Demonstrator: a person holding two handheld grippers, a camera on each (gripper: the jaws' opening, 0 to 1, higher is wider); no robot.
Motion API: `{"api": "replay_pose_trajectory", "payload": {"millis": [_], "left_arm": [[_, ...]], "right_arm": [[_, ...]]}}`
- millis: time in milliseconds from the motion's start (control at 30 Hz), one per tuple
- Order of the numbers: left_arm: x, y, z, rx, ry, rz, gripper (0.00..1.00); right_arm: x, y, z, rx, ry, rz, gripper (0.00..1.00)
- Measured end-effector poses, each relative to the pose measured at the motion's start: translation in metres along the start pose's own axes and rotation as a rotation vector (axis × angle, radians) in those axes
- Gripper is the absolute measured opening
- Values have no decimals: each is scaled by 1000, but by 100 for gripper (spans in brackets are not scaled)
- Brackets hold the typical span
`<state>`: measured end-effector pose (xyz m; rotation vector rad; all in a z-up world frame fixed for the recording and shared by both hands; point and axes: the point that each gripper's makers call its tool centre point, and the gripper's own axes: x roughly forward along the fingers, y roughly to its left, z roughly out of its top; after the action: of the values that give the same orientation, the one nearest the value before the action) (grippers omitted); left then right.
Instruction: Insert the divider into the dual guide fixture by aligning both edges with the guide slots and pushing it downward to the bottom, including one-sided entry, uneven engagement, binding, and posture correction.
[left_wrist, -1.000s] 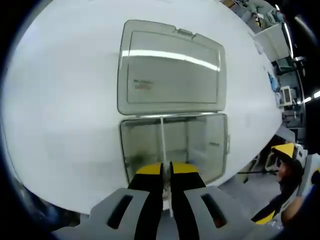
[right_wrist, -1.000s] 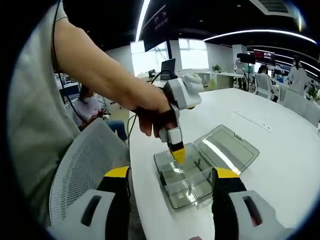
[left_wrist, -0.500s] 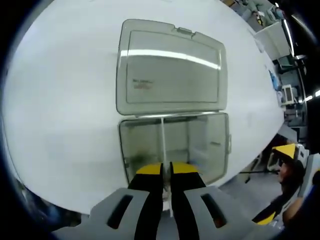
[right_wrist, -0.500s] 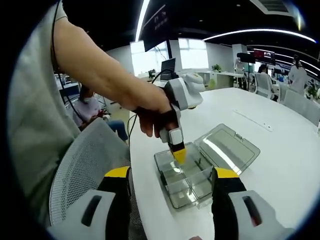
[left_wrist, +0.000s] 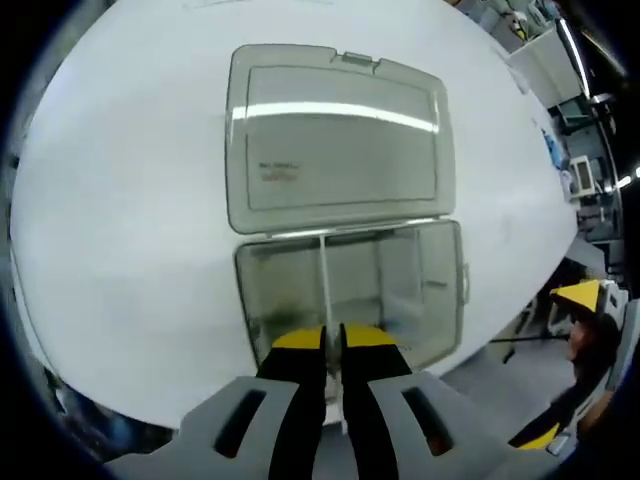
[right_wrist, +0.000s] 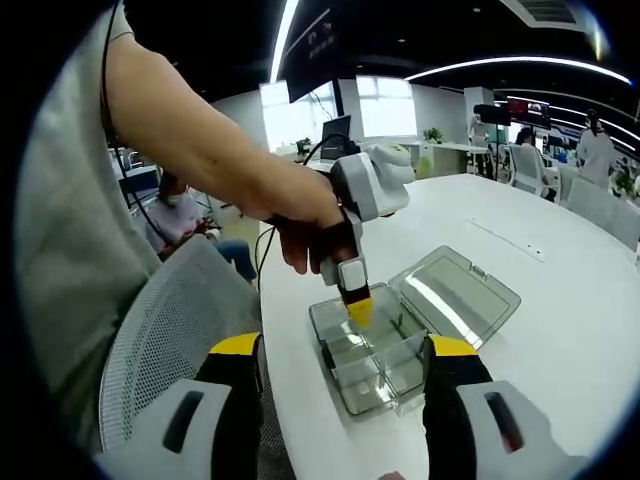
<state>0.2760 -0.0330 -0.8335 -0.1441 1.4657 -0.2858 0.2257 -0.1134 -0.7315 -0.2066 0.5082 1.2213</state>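
We see the divider (left_wrist: 325, 290), a thin clear plate, standing upright in the clear plastic box (left_wrist: 445, 310) that serves as the guide fixture. It runs from the hinge side toward the near wall, approx. mid-box, w/ its near end between the yellow tips of the left gripper (left_wrist: 332, 345). Those tips are clenched on the plate w/ only a thin gap left between them. We can't tell whether both plate edges sit in their slots or how deep it has gone.

In the right gripper view the same box (right_wrist: 375, 400) sits near the table edge, w/ cross walls showing inside. The left gripper (right_wrist: 358, 312) comes down into it from above, held by a person's hand (right_wrist: 310, 232).

The box lid (left_wrist: 335, 140) lies open and flat on the white table (left_wrist: 120, 230), hinged to the far side of the box; a light strip reflects across it.

The right gripper (right_wrist: 345, 375) is held back from the box, over the table's near edge, jaws spread wide, grasping nothing. A grey mesh chair back (right_wrist: 165, 330) is at left, just beside the table.
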Motion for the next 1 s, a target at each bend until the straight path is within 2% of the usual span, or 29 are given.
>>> {"api": "replay_pose_trajectory", "payload": {"millis": [1000], "left_arm": [[3, -2, -1, 69, 10, 68, 1]], "right_arm": [[-2, 0, -3, 9, 5, 0, 61]]}}
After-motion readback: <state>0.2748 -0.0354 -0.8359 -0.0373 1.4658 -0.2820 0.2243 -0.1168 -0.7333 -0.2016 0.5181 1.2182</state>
